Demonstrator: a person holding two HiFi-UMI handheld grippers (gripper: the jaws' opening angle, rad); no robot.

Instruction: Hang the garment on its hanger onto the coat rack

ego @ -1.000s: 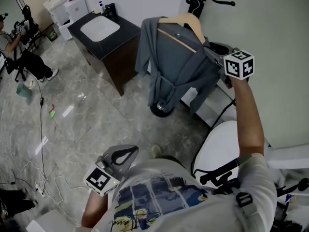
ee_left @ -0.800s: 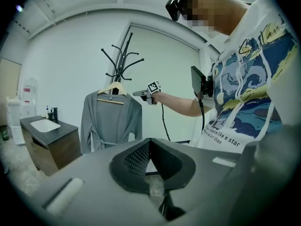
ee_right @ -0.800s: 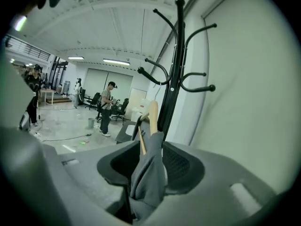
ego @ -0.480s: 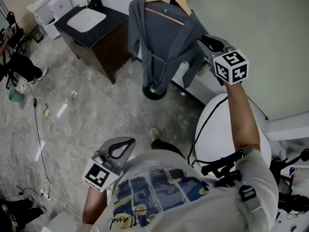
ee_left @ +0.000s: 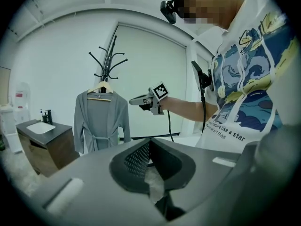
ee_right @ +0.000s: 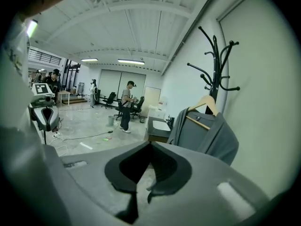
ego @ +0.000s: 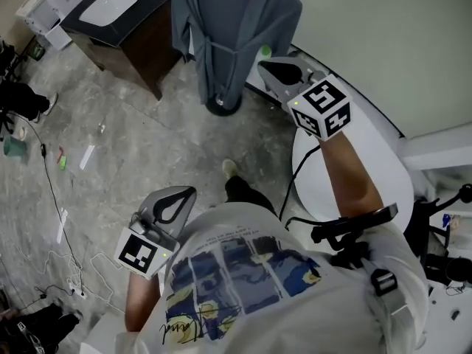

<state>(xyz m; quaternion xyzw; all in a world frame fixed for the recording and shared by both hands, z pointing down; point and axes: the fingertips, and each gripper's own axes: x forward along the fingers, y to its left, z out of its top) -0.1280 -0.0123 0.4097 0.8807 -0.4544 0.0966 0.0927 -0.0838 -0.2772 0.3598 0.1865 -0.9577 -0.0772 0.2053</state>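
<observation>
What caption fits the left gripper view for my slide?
Gray robe on its hanger hangs from the coat rack, right tongs empty beside it.

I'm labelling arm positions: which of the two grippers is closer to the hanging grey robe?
The right gripper, held up just beside the robe; the left gripper sits low beside the person, well away.

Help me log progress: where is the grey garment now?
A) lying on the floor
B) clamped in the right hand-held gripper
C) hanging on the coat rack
C: the grey garment hangs by its hanger from the coat rack, apart from the shut right hand-held gripper.
</observation>
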